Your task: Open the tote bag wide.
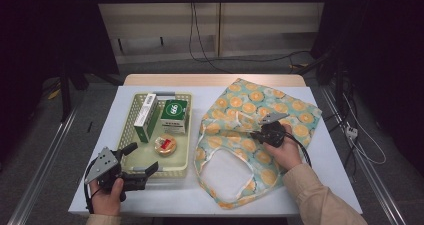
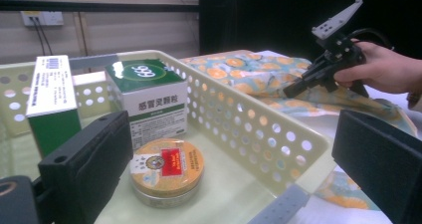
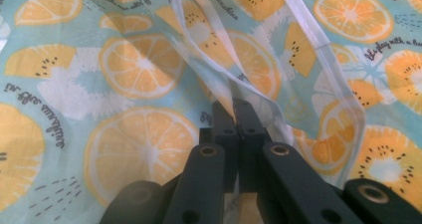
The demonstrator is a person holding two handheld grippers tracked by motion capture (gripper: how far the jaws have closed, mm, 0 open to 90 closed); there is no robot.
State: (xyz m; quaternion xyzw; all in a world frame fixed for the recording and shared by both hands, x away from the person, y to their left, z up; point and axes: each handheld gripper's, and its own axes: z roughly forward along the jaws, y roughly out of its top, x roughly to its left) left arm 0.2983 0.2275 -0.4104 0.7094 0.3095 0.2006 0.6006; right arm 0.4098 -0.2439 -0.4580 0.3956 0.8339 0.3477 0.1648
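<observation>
We are clamping the right hand-held gripper (image 3: 234,107) on the fruit-print bag (image 1: 280,105) — its jaws are pressed together on a fold of cloth near the bag's white-edged opening, and in the right gripper view the thin fabric is puckering up around the tips. The bag is lying flat and spread across the right half of the tabletop (image 1: 330,160), just beside the basket (image 1: 187,130), with its handle loop falling toward the near edge.

We are judging the bag to be light, soft and floppy: it is going to sag and drape rather than keep any shape, so a pinch on a single layer near the hem looks like the sensible hold, since the stitched white edging (image 3: 318,59) is giving a firmer ridge than the open cloth. A grip through both layers would probably keep the mouth shut.

Our left hand-held gripper (image 1: 135,161) is waiting with its jaws spread wide at the near end of the basket, grasping nothing. Inside the basket a round tin (image 2: 166,169), a green-and-white box (image 2: 147,97) and a taller slim box (image 2: 52,99) are sitting — all stiff and easy to grip.
</observation>
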